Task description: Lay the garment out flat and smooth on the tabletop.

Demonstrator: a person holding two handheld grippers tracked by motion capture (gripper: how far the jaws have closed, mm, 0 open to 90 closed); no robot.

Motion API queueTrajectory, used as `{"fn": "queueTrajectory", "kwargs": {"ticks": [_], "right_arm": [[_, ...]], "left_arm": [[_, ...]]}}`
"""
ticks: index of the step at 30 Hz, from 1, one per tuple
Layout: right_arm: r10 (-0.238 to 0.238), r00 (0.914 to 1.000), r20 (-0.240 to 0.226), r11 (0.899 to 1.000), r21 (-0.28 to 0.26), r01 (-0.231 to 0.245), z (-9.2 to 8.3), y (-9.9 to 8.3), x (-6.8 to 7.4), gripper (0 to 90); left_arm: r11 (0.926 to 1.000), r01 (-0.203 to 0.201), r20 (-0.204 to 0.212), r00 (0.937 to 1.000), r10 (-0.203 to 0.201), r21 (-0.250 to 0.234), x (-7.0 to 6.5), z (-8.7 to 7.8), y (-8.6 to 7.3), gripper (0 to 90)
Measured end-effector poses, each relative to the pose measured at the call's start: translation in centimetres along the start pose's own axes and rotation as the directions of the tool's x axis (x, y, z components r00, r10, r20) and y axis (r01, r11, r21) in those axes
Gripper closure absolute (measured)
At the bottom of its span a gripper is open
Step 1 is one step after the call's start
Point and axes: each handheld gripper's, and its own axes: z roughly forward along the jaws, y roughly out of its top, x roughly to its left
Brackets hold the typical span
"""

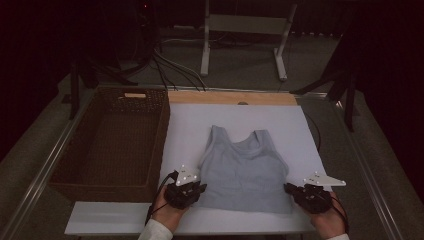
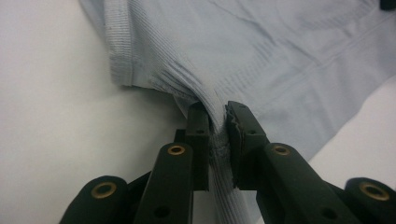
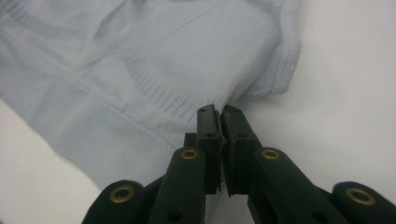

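The left gripper (image 2: 217,122) has its two black jaws pinched together on a bunched fold of the pale blue tank top (image 2: 261,56), right at the ribbed edge of the garment. The cloth is squeezed into a narrow ridge between the pads and runs back down between the jaws toward the camera. Just beyond the tips the ribbed hem curls away to the left, and the rest of the fabric spreads flat ahead and to the right of the jaws.

The right gripper (image 3: 219,116) is clamped the same way on the opposite side edge of the top, with only a thin pleat of fabric showing between its pads. The hem turns a corner just ahead and to the right of its tips, and the body of the garment stretches away to the left.

From the high view, the left gripper (image 1: 186,192) and right gripper (image 1: 311,195) sit at the two near corners of the tank top (image 1: 245,172), which lies flat between them with its straps pointing away from the person. It rests on a white board (image 1: 190,130). Beyond the left gripper, on its outer side, stands a dark wicker basket (image 1: 65,175), just beside the board.
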Motion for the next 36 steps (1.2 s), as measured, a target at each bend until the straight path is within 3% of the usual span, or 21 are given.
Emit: {"fn": "queueTrajectory", "kwargs": {"ticks": [3,7,8,9,10,19,20,21,24,27,30,31,33,36], "right_arm": [[0.0,1.0,0.009,1.0,0.004,0.0,0.3,0.1,-0.2,86.8],[0.01,0.9999,0.003,1.0,0.003,-0.01,0.5,0.2,-0.3,84.5],[0.012,0.9999,0.006,1.0,-0.012,-0.012,0.5,0.3,-0.3,77.1],[0.012,0.9999,0.006,1.0,-0.012,-0.012,0.5,0.3,-0.3,77.1],[0.021,0.9997,0.009,0.999,-0.029,-0.02,0.4,0.5,-0.3,70.8],[0.03,0.9994,-0.015,0.997,-0.071,-0.031,0.5,1.2,-0.1,56.4],[0.032,0.9994,-0.014,0.996,-0.077,-0.033,0.6,1.2,-0.1,54.2],[0.041,0.999,-0.018,0.994,-0.096,-0.042,0.6,1.4,-0.2,45.5],[0.044,0.9988,-0.023,0.992,-0.115,-0.046,0.6,1.6,-0.4,38.1],[0.055,0.9981,-0.028,0.987,-0.152,-0.059,0.6,1.9,-0.6,24.3],[0.058,0.9979,-0.029,0.984,-0.168,-0.062,0.6,2.0,-0.6,17.5],[0.065,0.9974,-0.031,0.982,-0.177,-0.07,0.8,2.2,-0.7,13.5],[0.067,0.9973,-0.031,0.979,-0.19,-0.071,0.9,2.5,-0.7,10.5],[0.064,0.9977,-0.023,0.977,-0.201,-0.067,1.0,2.7,-0.6,7.5]], "left_arm": [[0.9999,0.013,-0.012,0.9999,-0.013,0.001,0.4,0.3,0.0,78.2],[0.9989,0.013,-0.001,0.9999,-0.013,-0.044,0.4,0.0,0.1,60.7],[0.9976,0.014,-0.001,0.9999,-0.014,-0.068,0.4,-0.1,0.3,56.8],[0.9976,0.014,-0.001,0.9999,-0.014,-0.068,0.4,-0.1,0.3,54.2],[0.9963,0.015,0.002,0.9999,-0.015,-0.084,0.4,-0.1,0.5,51.5],[0.9915,0.004,0.011,0.9999,-0.003,-0.13,0.1,-0.3,0.6,38.4],[0.9904,0.002,0.007,1.0,-0.001,-0.138,0.1,-0.4,0.6,38.4],[0.9886,0.0,-0.002,1.0,0.0,-0.15,0.1,-0.4,0.7,35.1],[0.9879,-0.003,-0.014,0.9999,0.0,-0.155,0.1,-0.4,1.0,26.3],[0.9837,-0.004,-0.037,0.9993,-0.003,-0.18,0.0,-0.3,1.3,18.6],[0.982,-0.015,-0.064,0.998,0.003,-0.189,0.0,-0.2,1.3,14.5],[0.9821,-0.019,-0.063,0.998,0.007,-0.187,0.1,-0.2,1.3,7.1],[0.982,-0.015,-0.058,0.9983,0.004,-0.188,0.2,-0.2,1.3,0.8],[0.9812,-0.013,-0.06,0.9982,0.002,-0.192,0.4,-0.3,1.2,0.0]]}}
